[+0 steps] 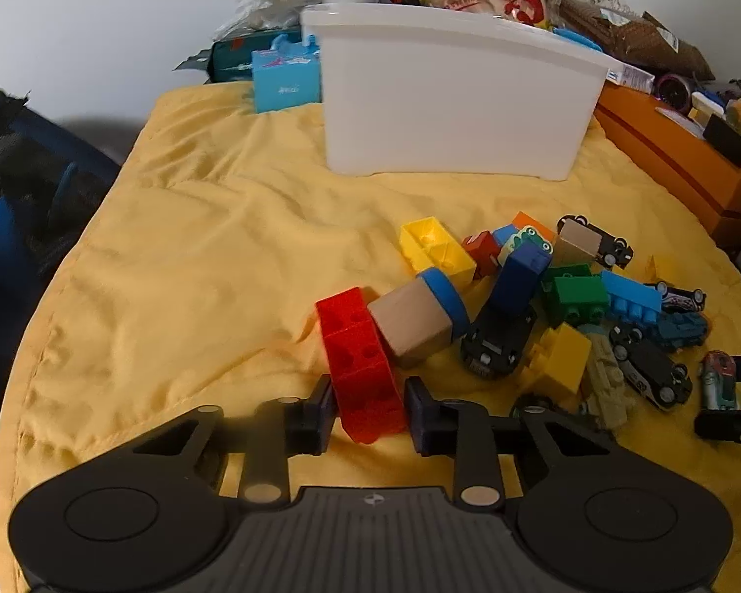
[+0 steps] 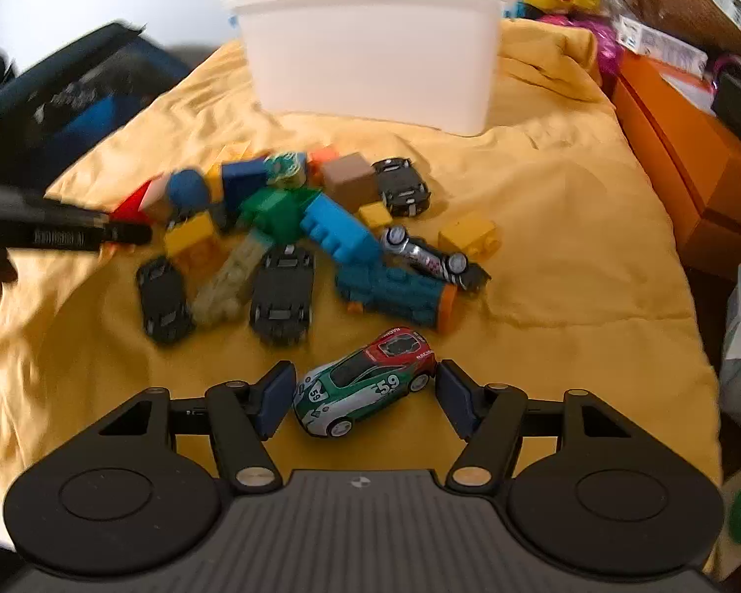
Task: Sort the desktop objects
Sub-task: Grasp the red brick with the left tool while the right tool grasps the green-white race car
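The left gripper (image 1: 369,407) is clenching a long red plastic building brick (image 1: 363,370) at the pile's near edge. The right gripper (image 2: 365,398) is standing released around a green, white and red toy racing car (image 2: 365,388), its pads just beside both ends. Everything is lying on the yellow cloth (image 1: 197,247), and the white plastic bin (image 1: 449,94) is standing behind.

The right claw (image 2: 365,402) brackets a toy car (image 2: 365,388), pads apart.

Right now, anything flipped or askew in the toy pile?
Yes. Two black toy cars at the pile's near edge lie upside down, undersides showing. A silver car lies tipped on its side against the light blue plastic brick. The blocks are just jumbled.
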A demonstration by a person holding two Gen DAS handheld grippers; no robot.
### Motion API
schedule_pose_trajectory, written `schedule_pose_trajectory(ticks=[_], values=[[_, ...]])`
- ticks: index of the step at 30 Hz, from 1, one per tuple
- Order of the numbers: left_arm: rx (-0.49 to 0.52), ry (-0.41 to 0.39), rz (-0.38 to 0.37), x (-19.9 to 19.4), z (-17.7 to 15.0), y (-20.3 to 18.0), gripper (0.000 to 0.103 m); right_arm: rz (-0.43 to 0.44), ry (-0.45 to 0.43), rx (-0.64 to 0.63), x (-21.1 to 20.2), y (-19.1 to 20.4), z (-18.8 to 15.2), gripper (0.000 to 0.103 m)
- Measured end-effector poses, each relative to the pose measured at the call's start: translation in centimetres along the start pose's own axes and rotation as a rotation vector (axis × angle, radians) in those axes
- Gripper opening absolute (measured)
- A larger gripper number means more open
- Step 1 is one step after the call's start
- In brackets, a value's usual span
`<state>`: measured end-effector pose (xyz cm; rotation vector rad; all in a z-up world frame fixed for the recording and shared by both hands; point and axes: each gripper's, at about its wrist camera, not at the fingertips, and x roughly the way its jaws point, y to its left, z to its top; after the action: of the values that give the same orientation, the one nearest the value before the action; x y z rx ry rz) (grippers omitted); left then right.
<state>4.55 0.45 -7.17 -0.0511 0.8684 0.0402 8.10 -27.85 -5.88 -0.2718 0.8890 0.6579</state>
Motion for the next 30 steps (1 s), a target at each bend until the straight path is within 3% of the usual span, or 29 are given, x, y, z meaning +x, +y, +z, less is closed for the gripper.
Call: schedule_pose_trajectory(ticks=[2,4,8,12,18,21,23,24,26,28,30], values=[[-0.006,0.005,0.005,-0.4,-0.6,0.3,0.03,-0.057,-0.008,-0.014,-0.8,0.0,-0.4,0.071],[-0.013,0.008,0.006,-0.8,-1.1,0.6,0.03,-0.106,-0.034,0.015,-1.6,-0.2,-0.5,0.086],[0.0,-0.007,0.018,-1.3,-1.4,0.2,0.032,-0.143,-0.057,0.079,-2.0,0.0,0.2,0.086],[0.008,-0.01,0.028,-0.8,-1.0,0.0,0.035,-0.123,-0.013,0.231,-1.3,-0.2,0.6,0.063],[-0.013,0.002,0.044,0.4,-0.1,0.1,0.042,-0.231,0.031,0.323,-0.2,0.8,-0.2,0.059],[-0.021,0.003,0.042,0.9,0.0,0.4,0.043,-0.223,0.043,0.362,0.2,0.5,-0.6,0.056],[-0.02,0.007,0.042,0.9,0.0,0.3,0.043,-0.23,0.029,0.357,0.5,0.5,-0.5,0.049],[-0.012,0.008,0.035,0.9,0.1,0.2,0.04,-0.228,0.028,0.347,0.7,0.7,-0.4,0.043],[0.007,0.004,0.018,0.7,0.0,0.1,0.032,-0.192,0.013,0.339,0.8,0.7,-0.1,0.041],[0.016,0.001,0.01,0.3,-0.1,0.1,0.03,-0.159,-0.019,0.286,0.4,1.0,0.1,0.023],[0.012,-0.003,0.005,-0.1,-0.3,0.3,0.029,-0.145,-0.023,0.237,0.0,1.4,0.0,0.022]])
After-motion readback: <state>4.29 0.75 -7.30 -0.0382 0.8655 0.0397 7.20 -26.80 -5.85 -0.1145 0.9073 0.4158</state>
